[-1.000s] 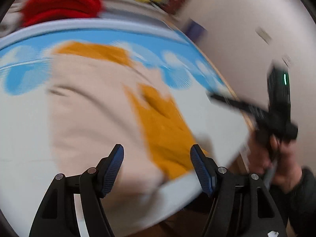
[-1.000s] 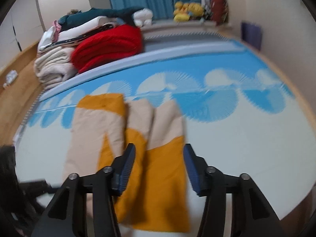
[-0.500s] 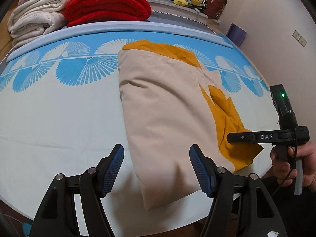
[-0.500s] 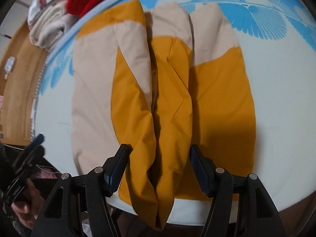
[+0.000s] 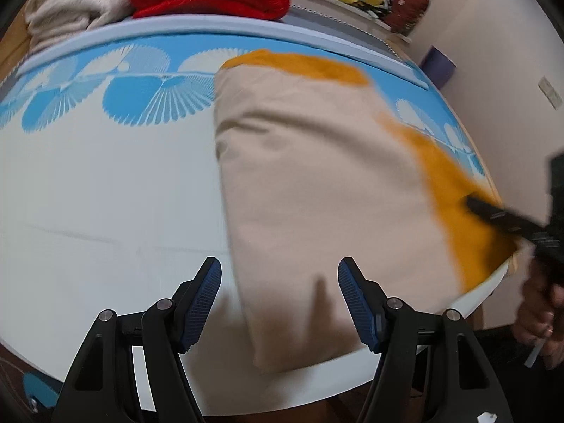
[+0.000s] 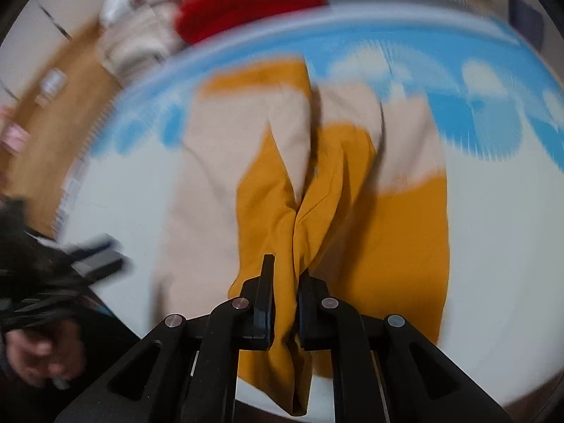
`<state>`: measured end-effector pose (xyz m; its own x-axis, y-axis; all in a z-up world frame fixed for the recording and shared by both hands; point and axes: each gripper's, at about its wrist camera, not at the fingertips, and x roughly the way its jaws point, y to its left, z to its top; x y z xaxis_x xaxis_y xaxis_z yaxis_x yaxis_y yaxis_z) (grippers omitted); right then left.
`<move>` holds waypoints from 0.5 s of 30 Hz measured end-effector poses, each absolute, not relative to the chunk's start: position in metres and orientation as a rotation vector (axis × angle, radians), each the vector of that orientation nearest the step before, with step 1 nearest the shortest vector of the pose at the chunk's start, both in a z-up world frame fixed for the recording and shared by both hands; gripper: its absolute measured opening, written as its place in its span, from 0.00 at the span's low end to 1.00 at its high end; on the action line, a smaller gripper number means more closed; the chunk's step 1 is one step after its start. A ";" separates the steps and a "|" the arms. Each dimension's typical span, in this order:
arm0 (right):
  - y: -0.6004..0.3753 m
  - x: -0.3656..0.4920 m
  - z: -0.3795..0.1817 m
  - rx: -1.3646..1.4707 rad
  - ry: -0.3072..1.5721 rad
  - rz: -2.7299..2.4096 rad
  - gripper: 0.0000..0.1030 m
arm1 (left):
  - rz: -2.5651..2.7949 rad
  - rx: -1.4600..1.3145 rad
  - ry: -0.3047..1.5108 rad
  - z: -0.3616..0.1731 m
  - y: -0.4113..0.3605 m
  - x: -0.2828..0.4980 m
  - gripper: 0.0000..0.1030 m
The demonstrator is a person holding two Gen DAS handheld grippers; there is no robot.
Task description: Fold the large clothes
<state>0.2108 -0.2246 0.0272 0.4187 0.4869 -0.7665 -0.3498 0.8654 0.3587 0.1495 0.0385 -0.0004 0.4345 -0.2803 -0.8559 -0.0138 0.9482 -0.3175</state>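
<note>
My right hand-held gripper has just clamped the half-folded garment's six-o'clock hem; left hand-held gripper gapes empty; crosswise fold remains.

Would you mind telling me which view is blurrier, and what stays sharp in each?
Right wrist view: heavily smeared across the bedsheet and red blanket, only the right claw crisp. Left wrist view: milder blur on the garment, left claw sharp; both bent by fisheye.

From my right gripper, the whole bed smears with motion blur; my jaws have just been closing, with orange fabric between them hiding the pads. My left gripper is a dark streak. Its own view cuts my right hand at the edge.
</note>
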 end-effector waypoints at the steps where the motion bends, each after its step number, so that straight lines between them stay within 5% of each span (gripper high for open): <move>1: -0.233 0.204 0.042 0.172 0.946 0.541 0.10 | -0.164 -0.310 1.118 -0.001 0.040 0.150 0.62; 5: -0.261 0.193 0.053 0.183 0.885 0.458 0.09 | -0.176 -0.349 1.130 -0.003 0.039 0.153 0.62; 15: -0.304 0.223 -0.047 0.110 1.279 0.166 0.10 | -0.259 -0.203 1.358 -0.054 -0.015 0.160 0.64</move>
<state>0.2227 -0.3044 -0.0466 0.2785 0.1842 -0.9426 -0.0623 0.9828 0.1737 0.1601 -0.0146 -0.0545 0.1902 -0.2995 -0.9349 0.0658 0.9541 -0.2923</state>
